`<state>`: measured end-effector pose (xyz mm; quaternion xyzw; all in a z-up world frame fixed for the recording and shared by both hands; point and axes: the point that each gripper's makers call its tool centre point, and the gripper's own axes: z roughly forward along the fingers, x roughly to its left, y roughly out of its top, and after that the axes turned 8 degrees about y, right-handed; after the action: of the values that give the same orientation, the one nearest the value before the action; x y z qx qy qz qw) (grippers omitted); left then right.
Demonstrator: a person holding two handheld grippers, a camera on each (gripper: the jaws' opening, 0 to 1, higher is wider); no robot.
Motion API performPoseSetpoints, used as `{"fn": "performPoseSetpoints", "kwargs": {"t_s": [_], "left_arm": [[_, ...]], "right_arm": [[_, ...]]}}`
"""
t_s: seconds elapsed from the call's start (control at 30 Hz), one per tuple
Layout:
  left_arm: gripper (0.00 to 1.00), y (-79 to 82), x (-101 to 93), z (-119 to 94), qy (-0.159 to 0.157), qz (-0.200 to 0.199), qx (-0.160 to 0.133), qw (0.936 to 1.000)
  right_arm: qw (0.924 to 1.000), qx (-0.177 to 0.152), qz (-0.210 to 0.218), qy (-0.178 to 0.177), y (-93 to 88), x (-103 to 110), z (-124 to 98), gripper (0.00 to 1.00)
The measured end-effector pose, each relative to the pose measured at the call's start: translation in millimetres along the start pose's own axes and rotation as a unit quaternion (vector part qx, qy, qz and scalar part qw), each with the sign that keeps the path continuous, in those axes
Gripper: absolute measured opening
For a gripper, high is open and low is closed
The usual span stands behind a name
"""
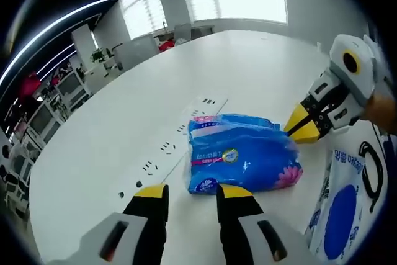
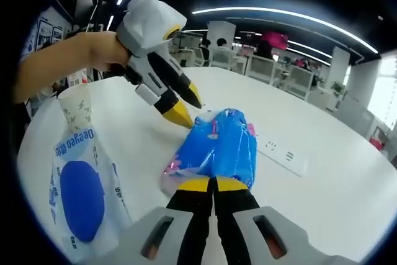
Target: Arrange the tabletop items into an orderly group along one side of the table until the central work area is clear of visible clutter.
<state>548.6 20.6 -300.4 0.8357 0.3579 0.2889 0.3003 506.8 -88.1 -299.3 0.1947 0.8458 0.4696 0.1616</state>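
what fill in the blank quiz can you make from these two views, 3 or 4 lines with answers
1. The tissue pack is mostly ____ in colour.
2. The right gripper has its jaws ____ at the near end of the tissue pack.
3. The left gripper has its jaws ____, just short of the pack.
4. The white pouch carries a large blue ____.

Missing words: blue; shut; open; oval

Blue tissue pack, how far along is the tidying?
Nothing looks grouped yet. In hand: the right claw is shut against the blue tissue pack mid-table; the left claw stands open near it. Left: the white wipes pack and paper cup lie loose.
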Motion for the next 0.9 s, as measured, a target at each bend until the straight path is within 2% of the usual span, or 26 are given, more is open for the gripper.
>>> {"fn": "performPoseSetpoints", "kwargs": {"t_s": [0.17,0.47,0.77,0.83,0.9], "left_arm": [[0.29,11.6,0.8,-6,-0.015,-0.037,-0.025,0.9989],[0.27,11.3,-3.6,-1,-0.013,-0.019,-0.015,0.9996],[0.25,10.9,-2.0,14,-0.003,-0.028,-0.011,0.9995],[0.22,12.1,-2.1,18,-0.004,-0.030,-0.011,0.9995],[0.15,10.7,-6.6,21,-0.009,-0.034,-0.011,0.9993]], "right_arm": [[1.0000,0.000,0.000,0.002,-0.6,2,0,0.00],[1.0000,0.001,-0.002,0.003,-2.0,14,0,0.00],[1.0000,-0.001,0.001,0.005,-1.5,11,0,0.00],[1.0000,-0.001,0.001,0.006,-2.0,14,-1,0.00],[1.0000,-0.004,0.003,0.007,-2.3,15,-1,0.00]]}}
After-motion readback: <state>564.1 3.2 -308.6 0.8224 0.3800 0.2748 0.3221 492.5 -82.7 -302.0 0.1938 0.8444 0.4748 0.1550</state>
